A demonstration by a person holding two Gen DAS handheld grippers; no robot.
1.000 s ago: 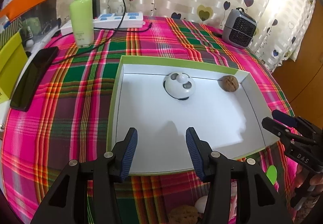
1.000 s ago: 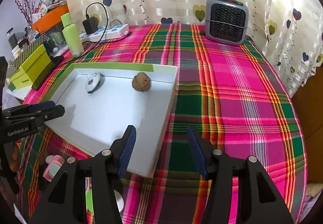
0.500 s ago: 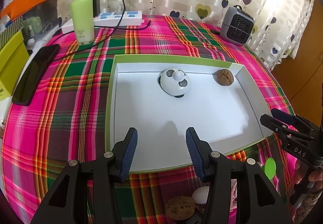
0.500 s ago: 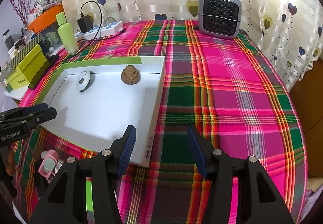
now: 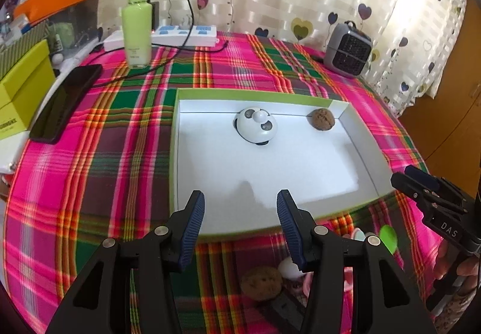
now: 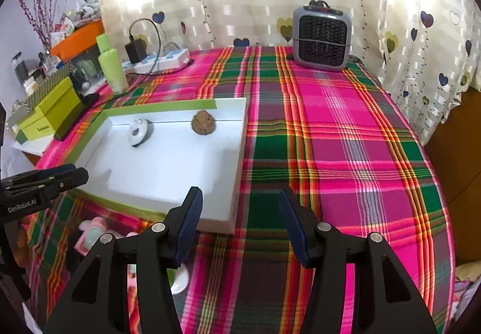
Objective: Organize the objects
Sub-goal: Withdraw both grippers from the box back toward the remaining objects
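Blue-padded jaws of the left gripper [image 5: 240, 213] and right gripper [image 6: 240, 210] stand parted and empty at lower centre of each frame. Beyond them, mid-frame, the white tray [image 5: 180, 153] holds a panda toy [image 5: 255, 126] and walnut [image 5: 322, 119] against its far wall.

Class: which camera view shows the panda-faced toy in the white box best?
The left wrist view: the panda-faced toy faces the lens, showing eye patches and nose. In the right wrist view it is smaller, seen side-on.
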